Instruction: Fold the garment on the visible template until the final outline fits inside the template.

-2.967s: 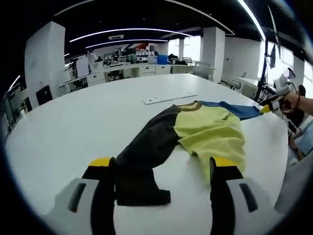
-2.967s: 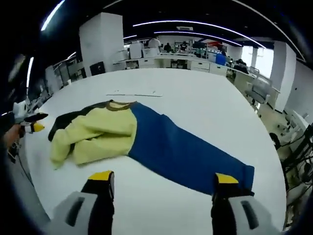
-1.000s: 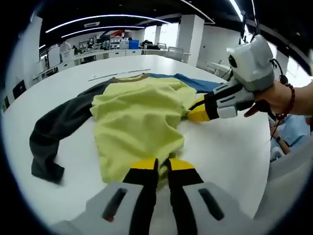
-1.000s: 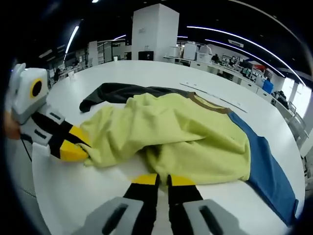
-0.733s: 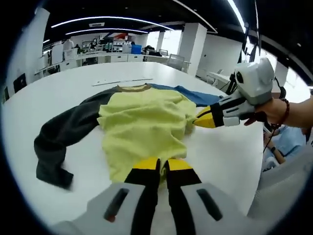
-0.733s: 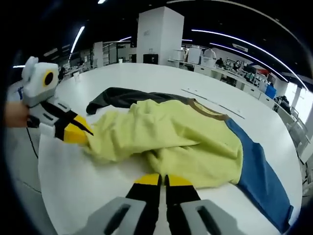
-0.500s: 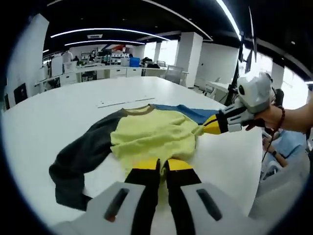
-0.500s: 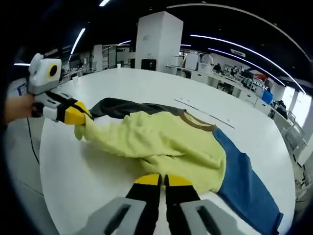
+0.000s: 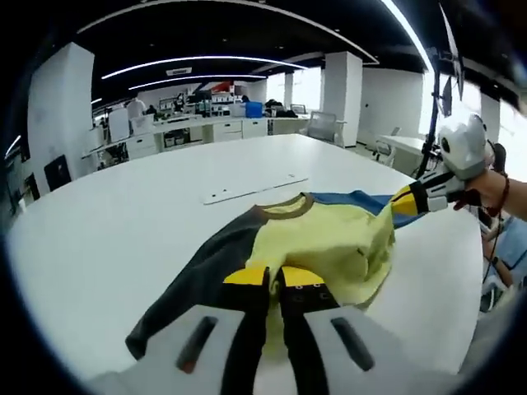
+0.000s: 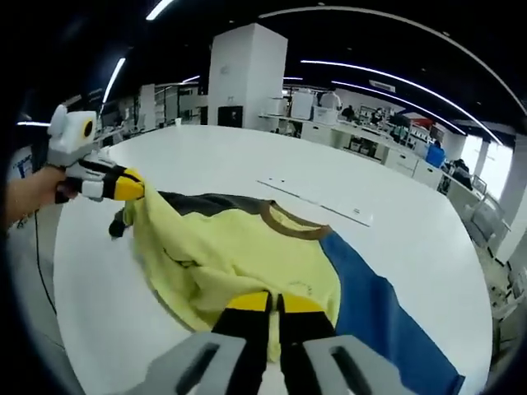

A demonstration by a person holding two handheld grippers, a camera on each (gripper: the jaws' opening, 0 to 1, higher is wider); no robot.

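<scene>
A shirt with a yellow-green body (image 9: pixel 325 239), a dark grey sleeve (image 9: pixel 193 284), a blue sleeve (image 10: pixel 383 321) and a brown collar (image 10: pixel 288 222) lies on the white round table (image 9: pixel 107 222). My left gripper (image 9: pixel 276 276) is shut on the yellow hem and holds it up off the table. My right gripper (image 10: pixel 276 303) is shut on the hem's other corner. Each gripper comes into the other's view, held by a hand: the right gripper (image 9: pixel 416 197) at the far right, the left gripper (image 10: pixel 123 188) at the far left. The yellow body hangs stretched between them.
A thin white strip (image 9: pixel 255 186) lies flat on the table beyond the collar. The white strip (image 10: pixel 317 202) also runs past the collar in the right gripper view. Desks, chairs and pillars stand far behind. The table edge (image 10: pixel 74 329) curves near me.
Both grippers, open over the sleeve ends three seconds ago, have shut on the yellow hem. In the last second they lifted it and drew apart, pulling the body taut.
</scene>
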